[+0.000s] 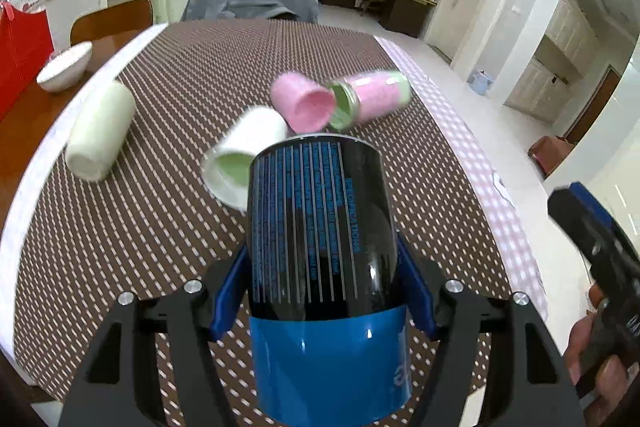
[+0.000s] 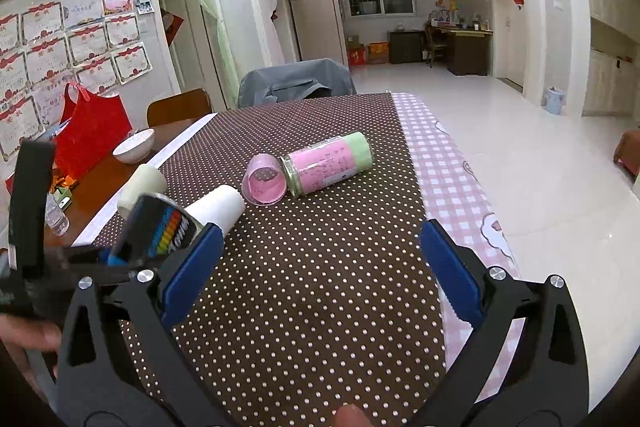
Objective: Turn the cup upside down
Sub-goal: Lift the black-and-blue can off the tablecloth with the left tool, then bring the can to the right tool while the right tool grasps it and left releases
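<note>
My left gripper [image 1: 322,291] is shut on a black and blue cup [image 1: 320,247] and holds it above the dotted brown tablecloth [image 1: 160,235], its black end pointing away from the camera. The same cup shows at the left in the right wrist view [image 2: 160,231], tilted in the left gripper. My right gripper [image 2: 320,271] is open and empty over the table's near right part. Other cups lie on their sides: a white one with a green inside [image 1: 244,159], a pink one [image 1: 304,103], a pink and green jar [image 1: 372,95] and a pale cream one [image 1: 100,131].
A white bowl [image 1: 66,67] sits on the wooden table part at the left, by a red bag [image 2: 92,135]. A pink checked cloth [image 2: 444,163] covers the table's right edge. A grey-covered chair [image 2: 296,79] stands at the far end.
</note>
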